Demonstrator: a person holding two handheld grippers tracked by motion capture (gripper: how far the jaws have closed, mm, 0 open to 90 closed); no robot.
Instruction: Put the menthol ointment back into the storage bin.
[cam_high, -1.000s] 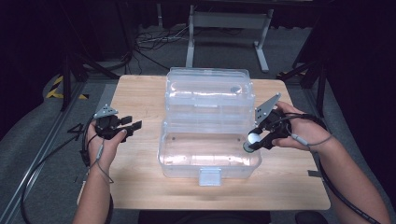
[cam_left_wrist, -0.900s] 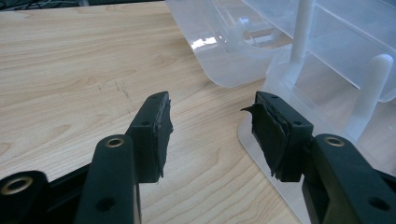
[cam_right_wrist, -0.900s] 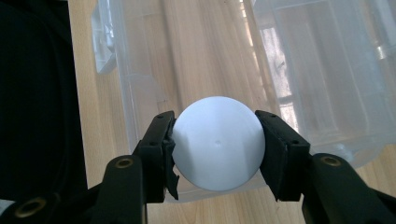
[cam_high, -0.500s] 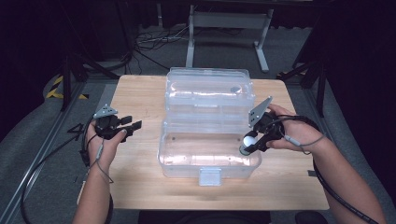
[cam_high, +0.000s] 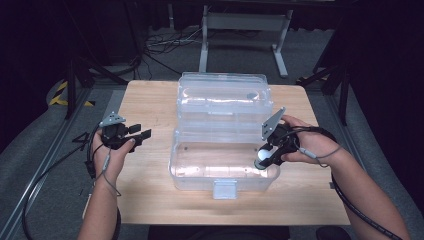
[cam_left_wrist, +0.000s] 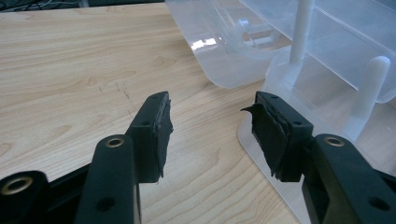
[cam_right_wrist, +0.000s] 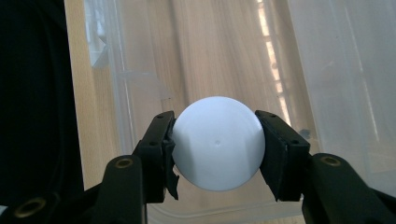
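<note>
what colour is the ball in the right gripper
White, plain; the ball shows best in the right gripper view.

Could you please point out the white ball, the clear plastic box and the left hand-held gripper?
white round ball (cam_right_wrist: 218, 143), right gripper view, centre of its front.
clear plastic box (cam_high: 223, 180), high view, front wall.
left hand-held gripper (cam_left_wrist: 210, 130), left gripper view, midway between fingertips.

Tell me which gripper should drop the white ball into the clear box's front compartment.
Right. The right gripper already grips the white ball and hangs over the clear box at its right end. The left gripper is open with nothing between its jaws, over the table left of the box.
</note>
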